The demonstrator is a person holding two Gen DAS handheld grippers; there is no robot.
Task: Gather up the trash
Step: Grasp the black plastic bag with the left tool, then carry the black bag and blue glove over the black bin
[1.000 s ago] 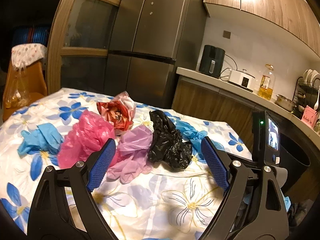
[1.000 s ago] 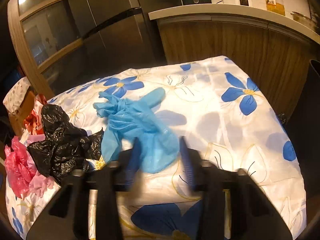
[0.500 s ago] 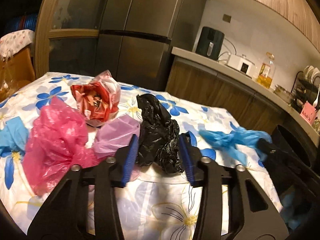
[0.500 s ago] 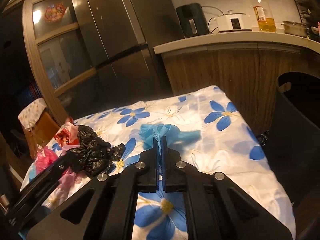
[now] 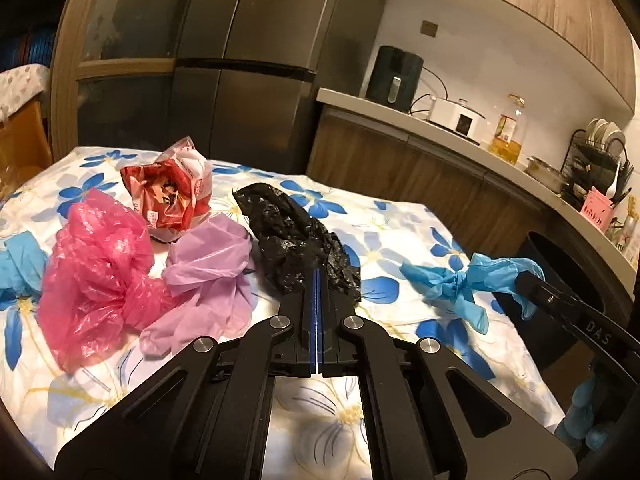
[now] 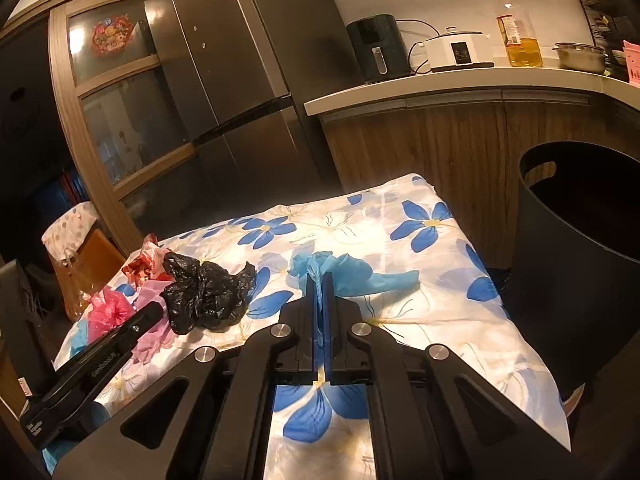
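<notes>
Left gripper [image 5: 317, 276], lower centre of its frame: jaws have just been closing and now sit together, pinching the near edge of the crumpled black plastic bag [image 5: 298, 246] at mid-frame on the white cloth with blue flowers [image 5: 400, 216]. Right gripper [image 6: 319, 280]: jaws clamped on the crumpled blue disposable glove [image 6: 352, 276], held above the cloth at centre of its frame. Black round bin [image 6: 576, 248] stands at right edge, beside the table. Pink plastic bag [image 5: 92, 272], lilac glove [image 5: 208, 268] and red-white wrapper [image 5: 172, 192] lie at left, touching each other.
</notes>
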